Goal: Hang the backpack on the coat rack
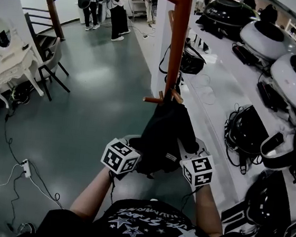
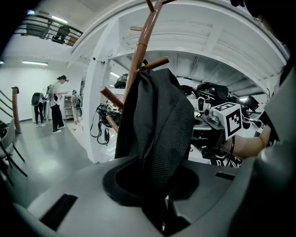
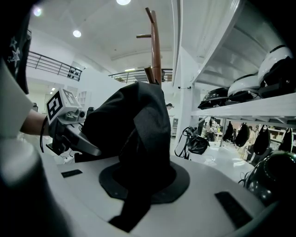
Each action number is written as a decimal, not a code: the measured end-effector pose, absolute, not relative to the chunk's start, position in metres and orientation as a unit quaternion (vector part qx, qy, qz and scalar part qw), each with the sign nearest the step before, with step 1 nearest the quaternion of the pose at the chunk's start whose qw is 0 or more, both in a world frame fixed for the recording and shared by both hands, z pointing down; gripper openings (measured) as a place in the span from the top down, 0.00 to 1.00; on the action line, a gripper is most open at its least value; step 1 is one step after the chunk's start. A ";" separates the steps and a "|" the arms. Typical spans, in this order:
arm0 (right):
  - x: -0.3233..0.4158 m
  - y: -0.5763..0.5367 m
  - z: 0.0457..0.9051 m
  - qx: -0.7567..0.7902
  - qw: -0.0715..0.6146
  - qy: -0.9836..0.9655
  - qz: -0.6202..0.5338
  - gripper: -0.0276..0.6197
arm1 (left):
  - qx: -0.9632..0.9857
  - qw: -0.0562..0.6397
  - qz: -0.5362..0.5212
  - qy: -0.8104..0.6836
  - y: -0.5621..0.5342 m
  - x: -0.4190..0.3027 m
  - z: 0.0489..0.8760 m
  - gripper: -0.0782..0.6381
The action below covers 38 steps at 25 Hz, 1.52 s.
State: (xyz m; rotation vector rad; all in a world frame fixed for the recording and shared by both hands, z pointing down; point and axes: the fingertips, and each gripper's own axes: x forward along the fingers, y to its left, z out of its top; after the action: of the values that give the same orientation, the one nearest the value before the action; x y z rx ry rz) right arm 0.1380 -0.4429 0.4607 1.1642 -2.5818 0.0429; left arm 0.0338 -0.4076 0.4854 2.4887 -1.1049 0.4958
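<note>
A black backpack (image 1: 161, 138) hangs between my two grippers, just below the lower pegs (image 1: 163, 98) of the brown coat rack (image 1: 178, 39). My left gripper (image 1: 132, 153) is shut on the bag's left side. In the left gripper view a mesh-backed strap (image 2: 159, 125) runs down into the gripper (image 2: 159, 203), and the strap's top lies against a peg (image 2: 155, 63). My right gripper (image 1: 190, 158) is shut on the right side. In the right gripper view black fabric (image 3: 134, 125) fills the gripper (image 3: 138, 194), with the rack pole (image 3: 155, 46) behind. The fingertips are hidden by fabric.
White shelves (image 1: 220, 86) with helmets (image 1: 263, 38) and dark bags run along the right, close to the rack. A white post (image 2: 99, 111) stands behind the rack. A dressing table (image 1: 8, 67) and chair (image 1: 50, 67) sit left. Cables (image 1: 22, 170) lie on the floor. People (image 1: 118, 11) stand far back.
</note>
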 end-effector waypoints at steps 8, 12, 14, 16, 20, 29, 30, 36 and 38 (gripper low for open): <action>0.130 -0.455 0.477 0.398 0.163 -0.902 0.027 0.87 | 0.876 0.199 0.185 -0.400 -0.419 0.025 0.500 0.76; 0.128 -0.456 0.485 0.399 0.167 -0.901 0.034 0.87 | 0.873 0.206 0.190 -0.398 -0.419 0.023 0.508 0.76; 0.127 -0.457 0.487 0.399 0.166 -0.901 0.036 0.87 | 0.873 0.207 0.190 -0.398 -0.420 0.022 0.509 0.75; 0.127 -0.459 0.489 0.400 0.166 -0.901 0.036 0.87 | 0.873 0.206 0.190 -0.398 -0.423 0.021 0.511 0.75; 0.128 -0.463 0.498 0.407 0.168 -0.897 0.039 0.85 | 0.869 0.209 0.194 -0.404 -0.428 0.019 0.521 0.74; 0.122 -0.475 0.506 0.421 0.169 -0.891 0.033 0.82 | 0.851 0.195 0.200 -0.445 -0.449 0.005 0.537 0.68; 0.122 -0.477 0.507 0.424 0.169 -0.889 0.033 0.82 | 0.849 0.195 0.199 -0.448 -0.451 0.004 0.537 0.67; 0.131 -0.485 0.511 0.449 0.165 -0.877 0.041 0.80 | 0.848 0.179 0.196 -0.458 -0.463 0.006 0.536 0.62; 0.133 -0.486 0.512 0.456 0.163 -0.874 0.046 0.77 | 0.849 0.173 0.194 -0.460 -0.464 0.007 0.536 0.60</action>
State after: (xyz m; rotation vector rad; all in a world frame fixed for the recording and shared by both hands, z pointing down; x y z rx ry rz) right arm 0.1334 -0.4860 0.5117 1.3017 -2.4920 0.1324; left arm 0.0074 -0.4641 0.5358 2.4085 -1.3046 0.5517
